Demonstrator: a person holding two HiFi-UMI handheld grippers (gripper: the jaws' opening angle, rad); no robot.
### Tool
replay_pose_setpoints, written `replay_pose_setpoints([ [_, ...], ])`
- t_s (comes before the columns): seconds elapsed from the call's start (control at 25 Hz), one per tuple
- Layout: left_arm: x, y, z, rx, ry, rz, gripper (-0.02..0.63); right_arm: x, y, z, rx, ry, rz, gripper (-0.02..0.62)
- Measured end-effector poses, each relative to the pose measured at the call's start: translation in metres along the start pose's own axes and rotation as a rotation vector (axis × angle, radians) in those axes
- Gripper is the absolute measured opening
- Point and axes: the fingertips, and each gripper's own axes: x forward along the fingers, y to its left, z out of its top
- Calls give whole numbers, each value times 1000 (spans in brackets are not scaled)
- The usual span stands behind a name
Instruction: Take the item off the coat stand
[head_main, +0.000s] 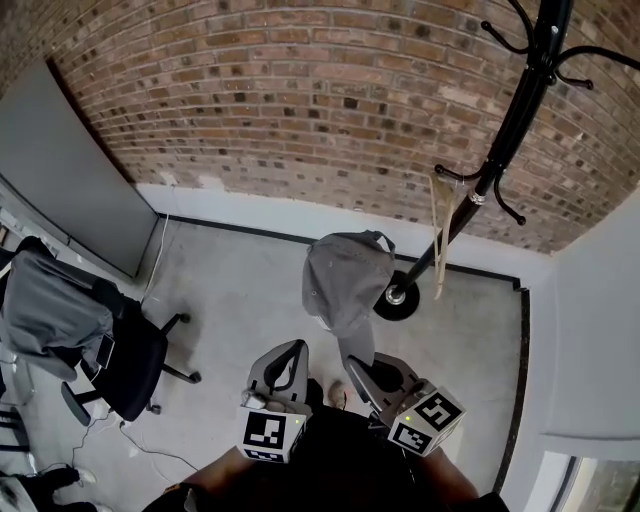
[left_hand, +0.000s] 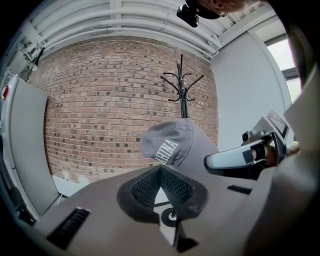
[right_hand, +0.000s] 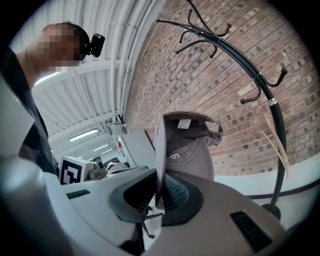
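Observation:
A grey cap hangs free of the black coat stand, which rises at the right. My right gripper is shut on the cap's brim from below. In the right gripper view the brim stands edge-on between the pads of the right gripper, with the cap's crown above and the coat stand behind it. My left gripper is beside the right one, shut and empty. The left gripper view shows the left gripper with its tips together, the cap just beyond them, and the coat stand farther off.
A beige strap hangs from a lower hook of the stand, whose round base sits on the concrete floor. At the left is an office chair draped with a grey jacket. A brick wall runs behind.

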Motion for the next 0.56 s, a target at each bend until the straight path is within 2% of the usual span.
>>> replay_pose_setpoints([
  [0.56,0,-13,10,7,-15,-7,29,-13,5,11,-34,-15,-10,31],
])
